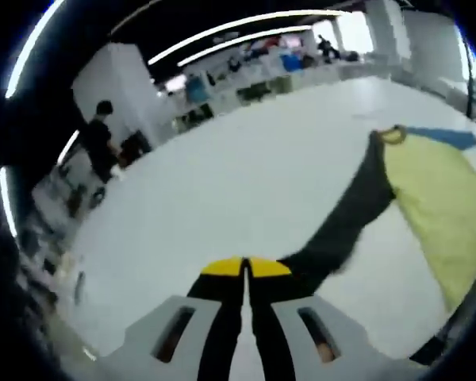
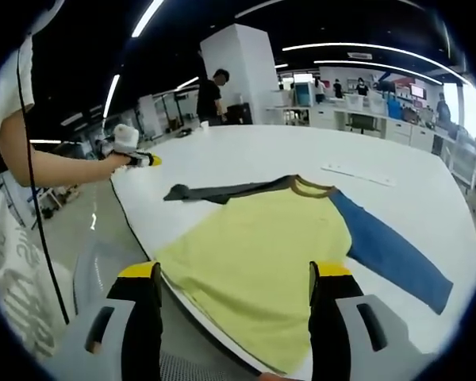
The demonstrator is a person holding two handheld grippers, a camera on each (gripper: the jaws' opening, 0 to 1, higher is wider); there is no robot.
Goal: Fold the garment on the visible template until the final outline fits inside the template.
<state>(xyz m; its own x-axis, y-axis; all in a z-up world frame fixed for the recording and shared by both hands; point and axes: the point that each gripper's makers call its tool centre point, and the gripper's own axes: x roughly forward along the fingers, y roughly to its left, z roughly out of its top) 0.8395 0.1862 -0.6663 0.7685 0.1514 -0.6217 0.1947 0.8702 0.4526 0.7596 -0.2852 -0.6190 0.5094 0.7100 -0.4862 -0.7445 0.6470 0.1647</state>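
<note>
A shirt with a yellow body (image 2: 262,246), a dark grey sleeve (image 2: 222,191) and a blue sleeve (image 2: 389,250) lies flat on the white table (image 2: 246,151). My right gripper (image 2: 242,274) is open, its jaws wide apart above the shirt's near hem. My left gripper (image 2: 143,159) hovers at the table's left edge, a little apart from the dark sleeve's end. In the left gripper view my left gripper (image 1: 244,268) is shut with its yellow tips together; the dark sleeve (image 1: 345,218) runs past them on the right up to the yellow body (image 1: 444,206).
The table's near edge (image 2: 131,210) curves down the left side. A thin white strip (image 2: 357,173) lies on the table beyond the collar. A person in black (image 2: 213,94) stands by a white pillar (image 2: 250,71) at the back, with desks behind.
</note>
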